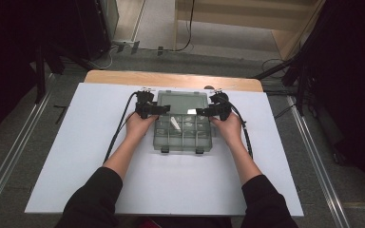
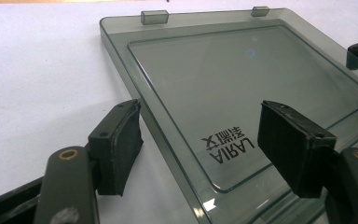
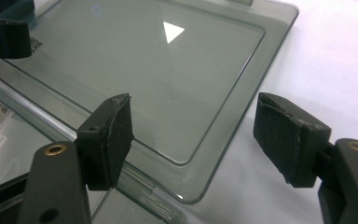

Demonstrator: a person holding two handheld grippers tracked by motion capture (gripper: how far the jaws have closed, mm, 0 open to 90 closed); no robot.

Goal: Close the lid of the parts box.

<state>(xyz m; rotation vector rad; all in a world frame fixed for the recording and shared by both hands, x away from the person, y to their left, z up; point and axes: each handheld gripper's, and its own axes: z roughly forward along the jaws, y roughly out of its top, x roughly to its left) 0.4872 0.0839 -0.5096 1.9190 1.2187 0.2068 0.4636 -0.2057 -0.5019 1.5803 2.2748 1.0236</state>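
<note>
A clear grey compartment box (image 1: pixel 183 137) stands mid-table with its lid (image 1: pixel 182 102) folded open behind it. My left gripper (image 1: pixel 154 110) is at the lid's left edge and my right gripper (image 1: pixel 208 111) at its right edge. In the left gripper view the open gripper (image 2: pixel 203 144) straddles the side edge of the lid (image 2: pixel 214 79), which bears the print "LARIA" (image 2: pixel 228 145). The right gripper view has my open right gripper (image 3: pixel 200 135) straddling a rounded corner of the lid (image 3: pixel 158 79). I cannot tell whether any pad touches the plastic.
The box rests on a white board (image 1: pixel 100 142) over a wooden table (image 1: pixel 123 77). A white piece (image 1: pixel 175 123) lies in one compartment. Two latch tabs (image 2: pixel 154 17) stick out of the lid's far edge. Cables (image 1: pixel 119 128) trail from both grippers across the board.
</note>
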